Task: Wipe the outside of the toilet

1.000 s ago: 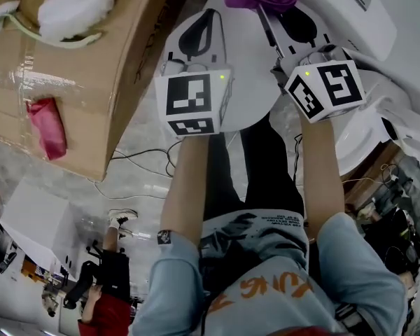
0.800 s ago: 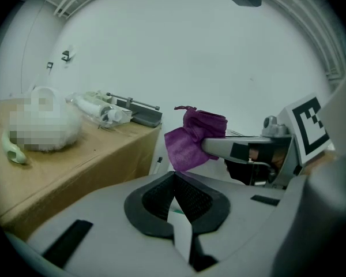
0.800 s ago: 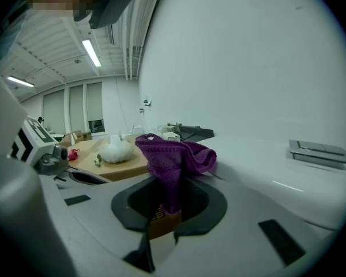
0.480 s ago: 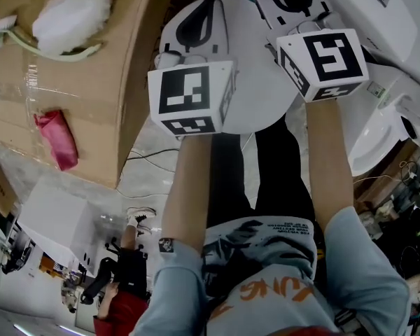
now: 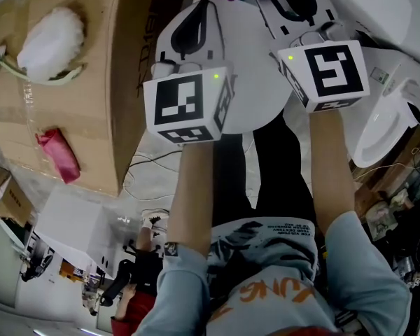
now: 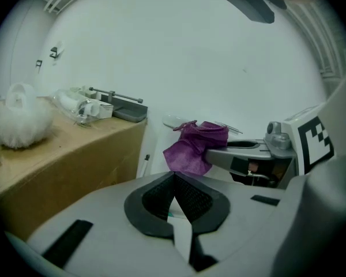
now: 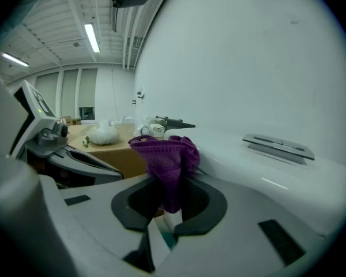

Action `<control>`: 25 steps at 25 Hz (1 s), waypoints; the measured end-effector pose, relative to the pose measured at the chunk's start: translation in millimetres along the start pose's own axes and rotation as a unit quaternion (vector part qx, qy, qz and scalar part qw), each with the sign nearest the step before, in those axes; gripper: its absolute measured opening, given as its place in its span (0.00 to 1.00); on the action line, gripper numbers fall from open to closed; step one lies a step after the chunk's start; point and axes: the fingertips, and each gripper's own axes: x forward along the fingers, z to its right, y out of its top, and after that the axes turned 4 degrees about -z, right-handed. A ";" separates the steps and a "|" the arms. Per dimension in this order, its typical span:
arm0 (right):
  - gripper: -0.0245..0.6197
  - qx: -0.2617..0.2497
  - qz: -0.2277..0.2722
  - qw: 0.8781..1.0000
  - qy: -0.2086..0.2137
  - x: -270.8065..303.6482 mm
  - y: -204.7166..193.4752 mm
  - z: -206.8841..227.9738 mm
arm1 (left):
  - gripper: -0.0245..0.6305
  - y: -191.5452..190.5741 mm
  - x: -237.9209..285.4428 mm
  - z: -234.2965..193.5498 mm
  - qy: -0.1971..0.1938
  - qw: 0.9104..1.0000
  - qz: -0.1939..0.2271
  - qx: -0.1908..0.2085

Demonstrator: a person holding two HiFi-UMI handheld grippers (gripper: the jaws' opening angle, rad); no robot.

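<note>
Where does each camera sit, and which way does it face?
Head view: on the head, facing steeply down at cardboard box and toilet; forearms show.
Left gripper view: on left gripper, facing the wall; shut fingers show.
Right gripper view: on right gripper, facing the toilet; fingers grip purple cloth.
Shared: both gripper views see the cardboard box and purple cloth.

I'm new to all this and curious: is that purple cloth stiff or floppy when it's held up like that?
Probably floppy: the purple cloth bunches and droops in folds above the right gripper. Likely light too, since a pinch at one end holds it.
</note>
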 end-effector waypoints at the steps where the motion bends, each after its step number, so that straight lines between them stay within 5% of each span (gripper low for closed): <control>1: 0.15 0.004 0.000 1.000 -0.004 -3.6 -3.0 4.0 | 0.07 -0.7 1.0 4.6 -0.002 1.000 -0.001 0.004; 25: 0.15 0.071 -0.003 0.994 -0.081 -96.2 -67.0 81.7 | 0.07 -18.6 22.2 101.3 -0.053 0.996 -0.029 0.060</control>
